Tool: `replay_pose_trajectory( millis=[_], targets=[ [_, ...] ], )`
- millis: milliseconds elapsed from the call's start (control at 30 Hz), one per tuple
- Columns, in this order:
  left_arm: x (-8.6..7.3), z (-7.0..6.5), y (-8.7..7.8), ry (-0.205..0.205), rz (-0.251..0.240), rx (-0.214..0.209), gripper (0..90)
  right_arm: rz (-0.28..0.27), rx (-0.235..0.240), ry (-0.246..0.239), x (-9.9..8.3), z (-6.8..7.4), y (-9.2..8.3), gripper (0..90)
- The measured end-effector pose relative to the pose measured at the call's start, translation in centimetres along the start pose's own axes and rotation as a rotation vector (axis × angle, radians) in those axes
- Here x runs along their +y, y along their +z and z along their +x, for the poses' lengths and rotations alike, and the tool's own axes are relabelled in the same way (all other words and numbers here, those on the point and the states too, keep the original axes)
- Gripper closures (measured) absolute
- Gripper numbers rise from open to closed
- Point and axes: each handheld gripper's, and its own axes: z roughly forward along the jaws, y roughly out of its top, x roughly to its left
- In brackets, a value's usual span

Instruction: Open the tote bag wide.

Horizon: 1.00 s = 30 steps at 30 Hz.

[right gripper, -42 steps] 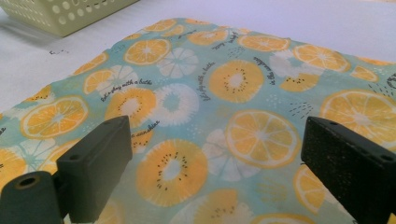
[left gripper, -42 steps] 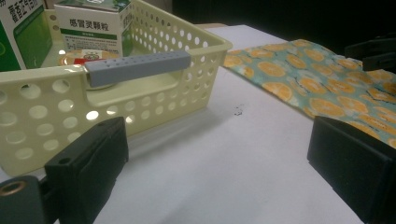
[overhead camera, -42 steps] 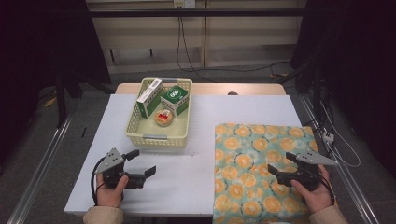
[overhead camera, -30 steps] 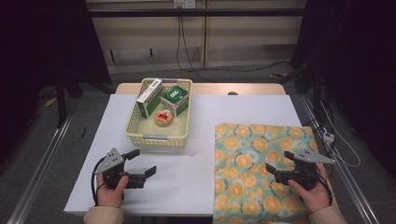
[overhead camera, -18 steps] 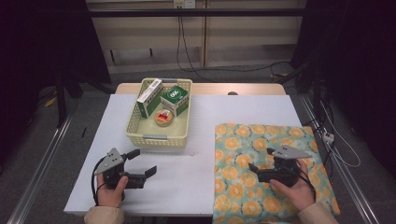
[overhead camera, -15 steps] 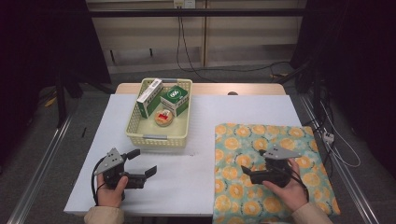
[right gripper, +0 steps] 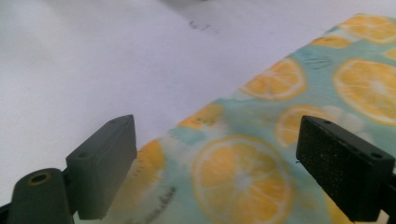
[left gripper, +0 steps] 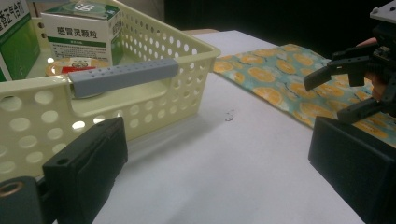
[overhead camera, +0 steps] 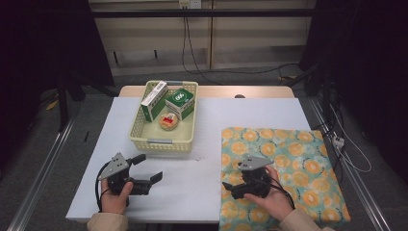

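Right gripper [overhead camera: 230, 188] jaws spread, empty, low over near-left corner of orange-slice-print teal cloth [overhead camera: 293, 163], flat at tabletop's right edge. Left gripper [overhead camera: 146, 169] unclenched, idle near front-left. Judgement: cloth ungrasped, work barely begun.

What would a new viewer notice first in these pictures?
The orange-print cloth on the table's right side stands out, with the right gripper, open, low over its near left edge. At the far left sits a pale basket holding boxes, with the open left gripper in front of it.
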Motion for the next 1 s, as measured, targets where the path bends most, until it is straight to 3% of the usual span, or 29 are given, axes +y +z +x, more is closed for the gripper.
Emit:
replay_pose_trajectory(
  millis=[167,300,467,600,733,1000],
  targets=[
    [0.0,-0.1,0.1,0.002,0.003,-0.002,4.5,0.048,0.059,-0.026,0.0,1.3,0.8,12.3],
    [0.0,-0.1,0.2,0.008,0.014,-0.007,4.5,0.090,0.057,-0.061,-0.5,2.0,1.3,12.8],
    [0.0,-0.3,0.2,0.013,0.010,-0.005,4.5,0.075,0.071,-0.068,-0.7,2.1,1.1,21.0],
    [0.0,-0.3,0.3,0.018,0.017,-0.004,4.5,0.085,0.079,-0.074,-0.6,2.4,0.9,31.1],
    [0.1,-0.4,0.2,0.018,0.015,-0.002,4.5,0.096,0.084,-0.072,-0.4,2.6,0.7,35.7],
    [0.0,-0.4,0.1,0.019,0.012,0.004,4.5,0.100,0.093,-0.060,-0.3,2.1,0.6,48.6]
  ],
)
